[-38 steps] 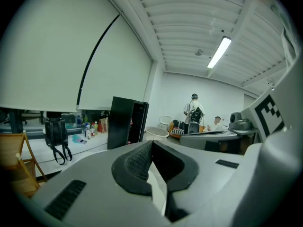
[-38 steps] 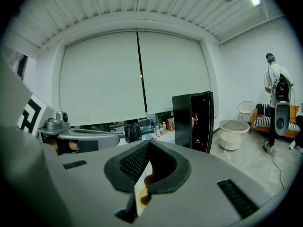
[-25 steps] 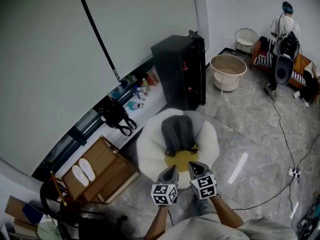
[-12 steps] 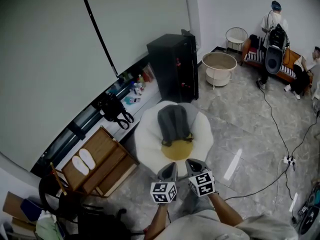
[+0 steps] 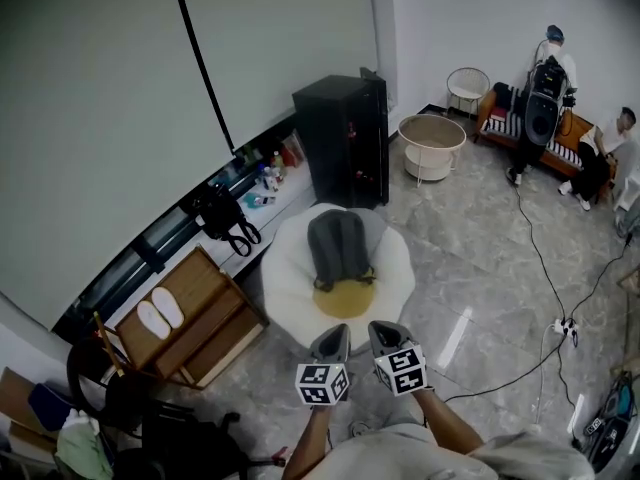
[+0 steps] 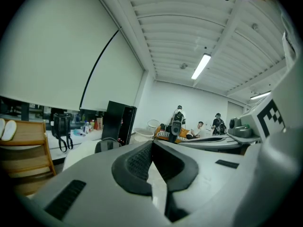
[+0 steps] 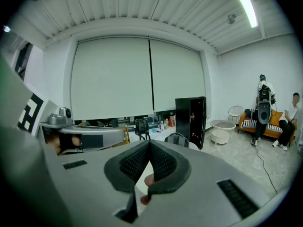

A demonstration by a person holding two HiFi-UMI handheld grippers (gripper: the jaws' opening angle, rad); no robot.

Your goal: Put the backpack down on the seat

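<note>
One broad white seat bears the grey backpack, touching a yellow cushion, so the task looks done (my judgement), and the left gripper and right gripper, both clenched empty, are best held well clear.

Backpack: matt grey cloth. Seat: soft white fabric, matt. Floor: glossy grey stone-look tile. Crate: bare wood. Cabinet: smooth black, faintly glossy.
</note>
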